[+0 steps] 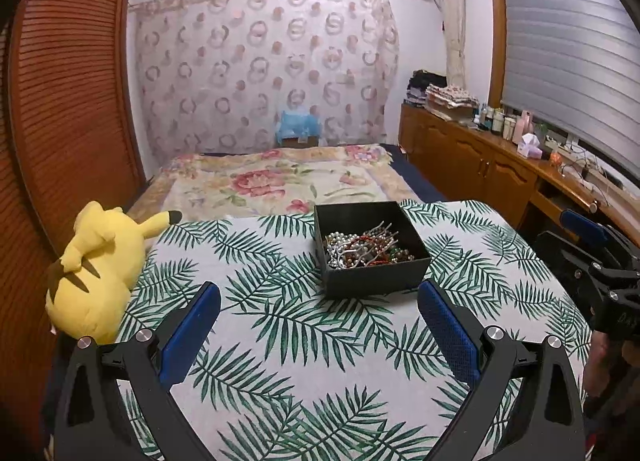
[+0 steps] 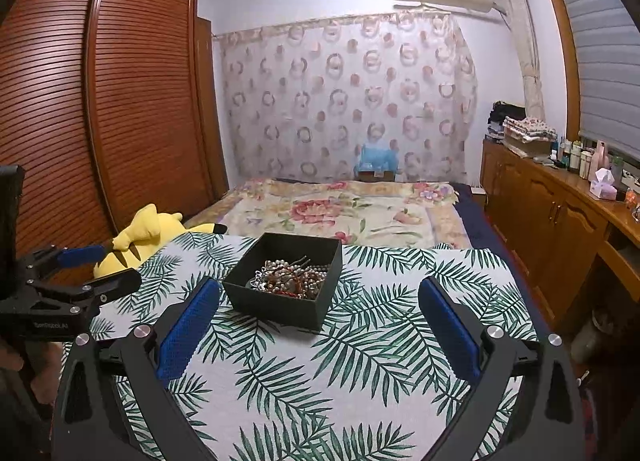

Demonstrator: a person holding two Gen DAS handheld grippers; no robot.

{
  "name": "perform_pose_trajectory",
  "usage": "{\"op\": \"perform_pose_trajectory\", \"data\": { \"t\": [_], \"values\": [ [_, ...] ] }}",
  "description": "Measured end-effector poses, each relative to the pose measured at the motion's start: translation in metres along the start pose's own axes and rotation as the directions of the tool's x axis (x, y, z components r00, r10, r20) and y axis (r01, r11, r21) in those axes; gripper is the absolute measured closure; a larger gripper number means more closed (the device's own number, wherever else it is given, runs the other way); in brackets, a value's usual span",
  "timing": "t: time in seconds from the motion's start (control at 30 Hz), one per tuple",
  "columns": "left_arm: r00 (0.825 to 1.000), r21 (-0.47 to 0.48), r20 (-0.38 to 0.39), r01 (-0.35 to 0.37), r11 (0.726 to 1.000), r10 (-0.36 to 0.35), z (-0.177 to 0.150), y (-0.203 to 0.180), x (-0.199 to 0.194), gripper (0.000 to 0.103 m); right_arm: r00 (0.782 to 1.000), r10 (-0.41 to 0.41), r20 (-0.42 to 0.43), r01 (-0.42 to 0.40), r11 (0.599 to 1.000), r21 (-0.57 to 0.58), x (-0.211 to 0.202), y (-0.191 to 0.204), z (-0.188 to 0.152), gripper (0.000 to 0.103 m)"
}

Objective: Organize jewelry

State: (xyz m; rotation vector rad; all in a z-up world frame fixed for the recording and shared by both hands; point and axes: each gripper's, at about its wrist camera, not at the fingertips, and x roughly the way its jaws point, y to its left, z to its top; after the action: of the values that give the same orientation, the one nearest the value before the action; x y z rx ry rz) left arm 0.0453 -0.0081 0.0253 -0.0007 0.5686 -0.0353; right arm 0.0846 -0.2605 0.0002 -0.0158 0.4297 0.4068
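A black square box (image 1: 376,275) stands on a table with a palm-leaf cloth (image 1: 280,341). It holds a tangled heap of jewelry (image 1: 366,247): pearl strands, red and green beads, silver pieces. My left gripper (image 1: 320,309) is open and empty, just short of the box's near side. The right wrist view shows the box (image 2: 280,305) and the jewelry (image 2: 290,279) ahead and left of my right gripper (image 2: 320,309), which is open and empty. Each gripper also shows at the side of the other's view: the right gripper (image 1: 600,261), the left gripper (image 2: 68,281).
A yellow plush toy (image 1: 96,265) lies at the table's left edge. A bed with a floral blanket (image 1: 280,177) lies beyond the table. A wooden wardrobe (image 2: 100,101) stands at left, a wooden sideboard with bottles (image 1: 500,149) at right.
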Motion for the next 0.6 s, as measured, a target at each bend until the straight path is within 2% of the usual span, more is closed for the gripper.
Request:
{"op": "perform_pose_trajectory", "data": {
  "t": [0.6],
  "values": [
    [1.000, -0.011, 0.011, -0.009, 1.000, 0.009, -0.0001, 0.0025, -0.0045, 0.008, 1.000, 0.000, -0.008, 0.000, 1.000, 0.006, -0.0015, 0.0031, -0.0016, 0.003]
  ]
}}
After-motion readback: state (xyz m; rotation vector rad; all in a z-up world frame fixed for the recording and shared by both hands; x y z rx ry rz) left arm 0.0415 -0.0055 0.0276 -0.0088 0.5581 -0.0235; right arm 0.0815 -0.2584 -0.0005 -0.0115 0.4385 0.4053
